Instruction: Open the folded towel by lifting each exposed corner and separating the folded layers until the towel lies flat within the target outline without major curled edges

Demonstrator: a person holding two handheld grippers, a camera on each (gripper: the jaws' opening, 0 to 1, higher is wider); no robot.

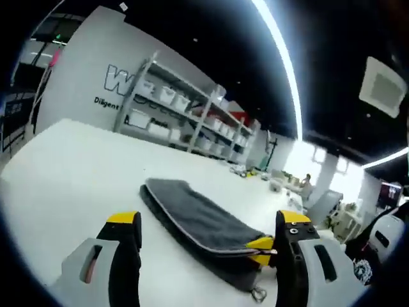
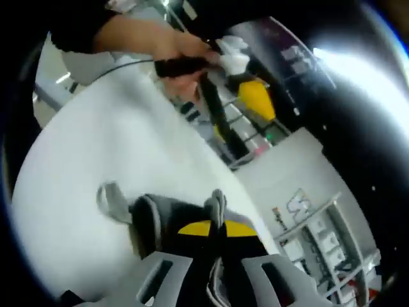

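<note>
The towel (image 1: 201, 224) lies folded on the surface (image 1: 70, 173). A corner is pinched by the right tongs (image 2: 217, 225) (for lifting a layer); the left tongs (image 1: 208, 233) are spread, waiting.

A broad white tabletop (image 1: 70, 166) runs toward grey metal shelving holding white bins (image 1: 185, 115), before a white lettered wall (image 1: 96, 70), under a bright ceiling light strip (image 1: 281, 57).

I see the towel (image 1: 201, 224), dark grey with a pale edge trim, lying folded and long on the white worktop (image 1: 70, 166). One corner looks pinched and raised, though blur makes that uncertain.
</note>
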